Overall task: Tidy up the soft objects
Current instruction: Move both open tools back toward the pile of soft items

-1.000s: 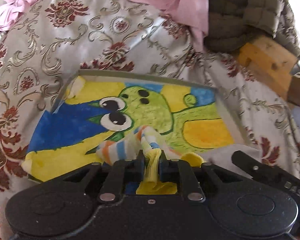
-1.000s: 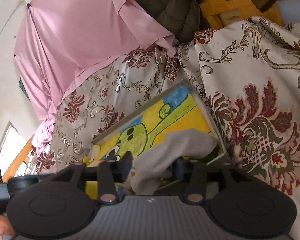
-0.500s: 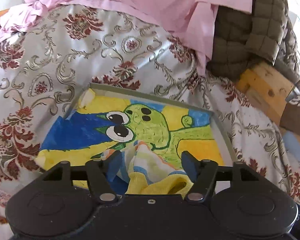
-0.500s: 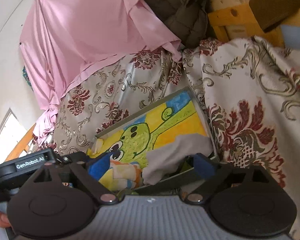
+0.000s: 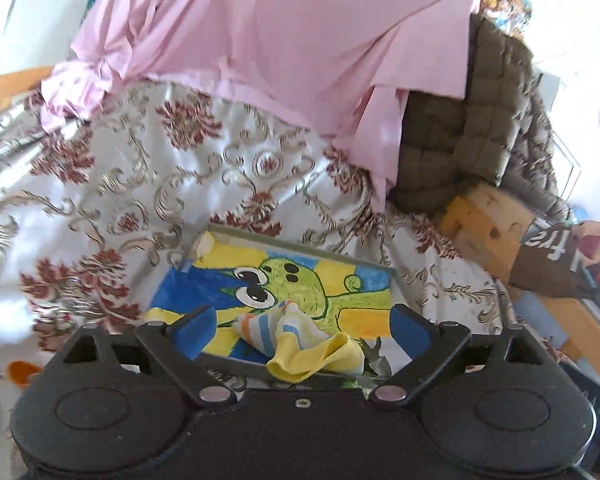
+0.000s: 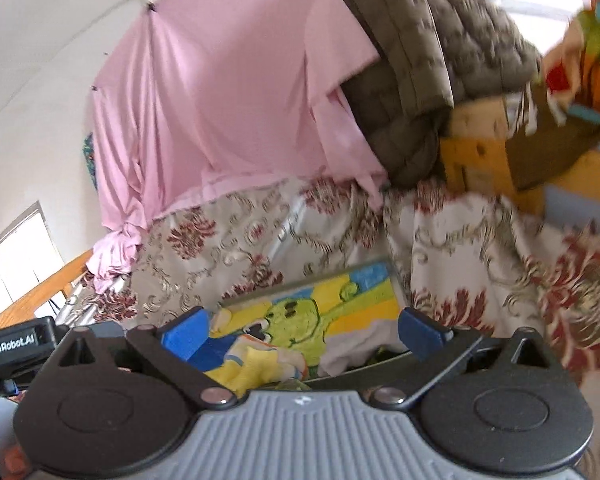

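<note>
Striped sock point(image 5: 296, 334), yellow at the cuff, lies crumpled in the tray point(image 5: 236, 362) with the cartoon frog print, at the tray's 6 o'clock edge, its cuff draped over the near rim. A grey cloth point(image 6: 360, 340) sits just beside it at 3 o'clock. Your left tool point(image 5: 302, 330) is released, blue pads spread wide on either side of the sock, touching nothing. Your right tool point(image 6: 304, 332) is likewise released and grasps nothing. The tray rests on a floral bedspread point(image 5: 112, 200).
</note>
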`<action>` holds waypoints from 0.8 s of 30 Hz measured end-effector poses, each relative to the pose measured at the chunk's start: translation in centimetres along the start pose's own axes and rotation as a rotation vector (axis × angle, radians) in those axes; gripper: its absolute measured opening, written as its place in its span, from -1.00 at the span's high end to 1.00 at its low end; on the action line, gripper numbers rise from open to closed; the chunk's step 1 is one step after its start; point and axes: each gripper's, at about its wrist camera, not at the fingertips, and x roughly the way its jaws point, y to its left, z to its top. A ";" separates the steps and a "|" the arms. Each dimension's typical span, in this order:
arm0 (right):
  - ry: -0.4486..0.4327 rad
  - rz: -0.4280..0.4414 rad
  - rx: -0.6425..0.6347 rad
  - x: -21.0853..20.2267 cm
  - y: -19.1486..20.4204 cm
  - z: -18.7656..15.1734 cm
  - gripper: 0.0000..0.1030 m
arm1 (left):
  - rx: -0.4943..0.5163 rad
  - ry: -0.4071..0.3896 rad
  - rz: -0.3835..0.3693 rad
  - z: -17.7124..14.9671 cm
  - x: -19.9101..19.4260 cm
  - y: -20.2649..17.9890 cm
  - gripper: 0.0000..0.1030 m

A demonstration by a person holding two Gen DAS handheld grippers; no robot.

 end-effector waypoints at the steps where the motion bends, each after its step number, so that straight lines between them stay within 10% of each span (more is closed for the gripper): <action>1: -0.017 -0.002 -0.013 -1.0 0.5 -0.1 -0.99 | 0.008 -0.012 -0.003 -0.3 -1.2 0.1 -0.87; 15: -0.120 -0.023 -0.121 -12.0 4.9 -5.4 -0.99 | 0.107 -0.091 -0.016 -5.9 -14.0 2.0 -0.98; 24: 0.015 -0.094 -0.116 -14.0 4.7 -9.0 -0.99 | 0.132 -0.041 -0.009 -10.0 -17.2 3.3 -0.98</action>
